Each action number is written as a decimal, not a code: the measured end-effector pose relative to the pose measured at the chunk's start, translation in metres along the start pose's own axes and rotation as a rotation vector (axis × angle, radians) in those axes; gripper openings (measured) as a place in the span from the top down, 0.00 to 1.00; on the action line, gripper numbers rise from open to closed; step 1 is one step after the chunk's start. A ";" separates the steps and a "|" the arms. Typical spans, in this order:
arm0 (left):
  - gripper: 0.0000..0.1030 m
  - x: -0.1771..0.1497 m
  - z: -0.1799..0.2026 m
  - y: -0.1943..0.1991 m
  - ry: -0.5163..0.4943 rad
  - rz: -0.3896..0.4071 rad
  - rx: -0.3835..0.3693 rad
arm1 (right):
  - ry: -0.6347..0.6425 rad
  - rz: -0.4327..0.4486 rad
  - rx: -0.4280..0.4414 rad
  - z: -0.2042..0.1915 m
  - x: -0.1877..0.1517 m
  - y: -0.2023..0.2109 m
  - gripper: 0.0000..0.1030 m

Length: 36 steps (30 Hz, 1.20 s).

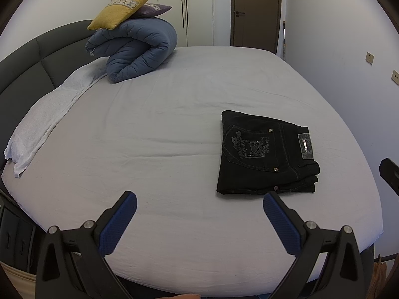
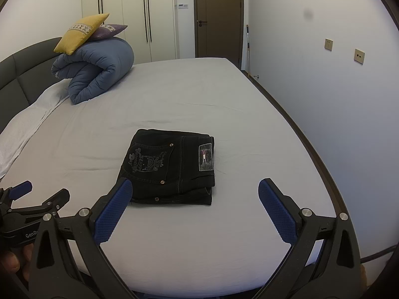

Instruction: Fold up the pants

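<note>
Black pants (image 1: 266,154) lie folded into a compact rectangle on the bed, back pocket and waistband patch facing up. In the right wrist view the pants (image 2: 172,167) sit just beyond the fingers. My left gripper (image 1: 199,204) is open above the bed's near edge, left of the pants, holding nothing. My right gripper (image 2: 195,191) is open too, its left fingertip overlapping the near left corner of the pants in view, with nothing between the fingers. The left gripper (image 2: 37,194) also shows at the lower left of the right wrist view.
The bed (image 1: 162,124) has a pale grey sheet. A rolled blue duvet (image 1: 134,52) with a yellow cushion (image 1: 119,10) and a purple one sits near the dark headboard (image 1: 30,59). A white pillow (image 1: 47,114) lies at left. A wall (image 2: 336,99) runs along the right side.
</note>
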<state>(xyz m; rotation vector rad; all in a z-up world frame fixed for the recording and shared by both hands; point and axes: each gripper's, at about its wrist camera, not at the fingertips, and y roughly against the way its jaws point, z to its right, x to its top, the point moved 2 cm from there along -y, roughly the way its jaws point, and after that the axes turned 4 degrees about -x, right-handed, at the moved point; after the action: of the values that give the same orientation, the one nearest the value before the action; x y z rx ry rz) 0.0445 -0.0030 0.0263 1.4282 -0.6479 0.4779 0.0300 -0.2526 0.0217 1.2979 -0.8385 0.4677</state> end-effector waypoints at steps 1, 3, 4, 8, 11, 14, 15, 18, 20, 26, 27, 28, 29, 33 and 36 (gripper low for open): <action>0.00 0.000 0.000 0.000 0.000 0.000 0.000 | 0.000 -0.001 0.000 0.000 0.000 0.000 0.00; 0.00 0.000 0.000 0.000 0.000 0.000 -0.001 | -0.001 0.000 0.001 -0.001 0.000 0.000 0.00; 0.00 0.000 0.000 0.000 0.000 0.000 0.000 | 0.000 0.000 0.000 0.000 0.000 0.000 0.00; 0.00 0.000 0.000 0.000 0.000 0.000 -0.001 | 0.000 -0.002 0.000 -0.001 0.000 0.000 0.00; 0.00 0.000 0.000 -0.001 -0.001 -0.001 -0.003 | 0.004 -0.001 0.002 -0.002 -0.001 -0.001 0.00; 0.00 0.000 0.001 0.000 0.000 -0.001 -0.002 | 0.007 -0.001 0.004 -0.004 0.000 -0.002 0.00; 0.00 0.000 0.001 0.000 0.000 0.000 -0.001 | 0.007 -0.001 0.004 -0.004 0.000 -0.002 0.00; 0.00 0.000 0.000 0.000 -0.001 -0.001 -0.002 | 0.008 -0.003 0.005 -0.005 0.000 -0.002 0.00; 0.00 0.001 0.000 0.000 -0.001 -0.002 -0.002 | 0.008 -0.004 0.005 -0.006 0.000 -0.002 0.00; 0.00 0.000 0.001 -0.001 0.000 -0.003 -0.005 | 0.008 -0.005 0.007 -0.006 0.000 -0.002 0.00; 0.00 0.001 0.002 -0.001 -0.001 -0.004 -0.007 | 0.008 -0.004 0.007 -0.007 0.000 -0.002 0.00; 0.00 0.001 0.002 -0.001 -0.002 -0.005 -0.007 | 0.009 -0.004 0.005 -0.007 0.000 -0.002 0.00; 0.00 0.001 0.002 -0.002 -0.002 -0.006 -0.009 | 0.009 -0.005 0.006 -0.007 0.000 -0.002 0.00; 0.00 0.001 0.003 -0.002 -0.003 -0.008 -0.011 | 0.008 -0.004 0.006 -0.007 0.000 -0.002 0.00; 0.00 0.001 0.003 -0.002 -0.003 -0.008 -0.011 | 0.010 -0.006 0.008 -0.007 0.000 -0.004 0.00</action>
<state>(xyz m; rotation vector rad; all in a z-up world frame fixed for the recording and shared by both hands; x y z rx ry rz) 0.0465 -0.0063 0.0255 1.4205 -0.6458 0.4652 0.0344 -0.2466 0.0186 1.3039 -0.8252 0.4728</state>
